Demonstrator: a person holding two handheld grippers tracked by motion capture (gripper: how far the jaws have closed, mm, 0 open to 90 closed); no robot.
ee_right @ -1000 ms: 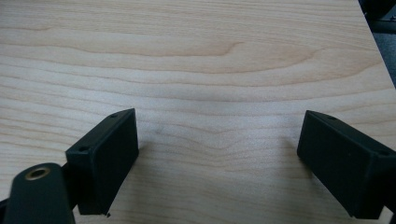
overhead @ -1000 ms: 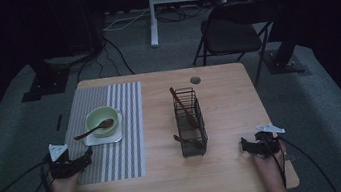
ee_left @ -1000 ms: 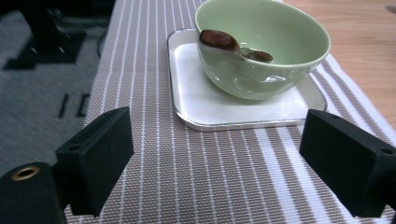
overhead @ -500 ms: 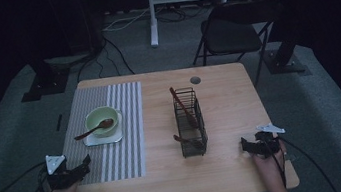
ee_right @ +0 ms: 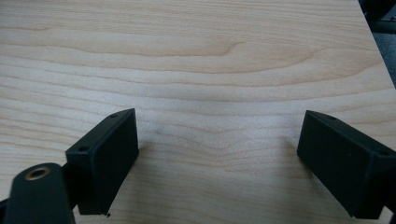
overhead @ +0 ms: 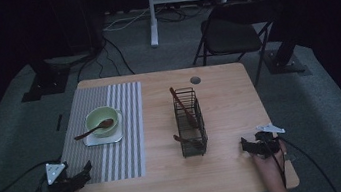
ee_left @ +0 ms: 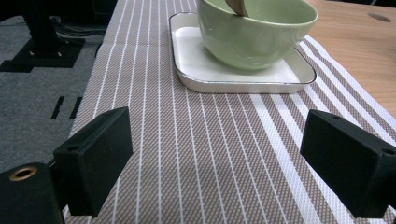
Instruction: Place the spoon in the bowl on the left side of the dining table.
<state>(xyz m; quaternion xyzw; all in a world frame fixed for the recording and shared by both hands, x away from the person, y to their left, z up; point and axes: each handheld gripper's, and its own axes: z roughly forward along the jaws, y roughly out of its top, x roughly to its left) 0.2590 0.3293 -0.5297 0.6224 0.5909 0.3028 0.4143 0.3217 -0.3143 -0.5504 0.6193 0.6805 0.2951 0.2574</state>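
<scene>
The left claw [overhead: 84, 171] sits at the near left corner of the table [overhead: 232, 117], its jaws spread with nothing between them, over the near edge of the striped placemat [overhead: 128, 132]. Nearest to it is the green bowl [overhead: 102, 121], on a white square tray [overhead: 113, 136] toward the left edge, on the placemat. A brown spoon [overhead: 94, 130] lies in the bowl, its long axis slanting: the scoop rests in the bowl, the handle points out toward the near left edge. In the left claw view the bowl [ee_left: 257, 32] and tray [ee_left: 219, 74] stand straight ahead of the jaws, with bare placemat [ee_left: 205, 154] between.

The right claw [overhead: 246, 147] rests near the near right corner, jaws spread over bare wood [ee_right: 219, 70].

A black wire basket [overhead: 190, 123] stands mid-table with 2 brown utensils in it, 1 leaning toward the far edge. Nothing blocks the way from left claw to bowl.

Since the earlier frame the left claw has drawn back toward the near edge; the right has stayed put.
</scene>
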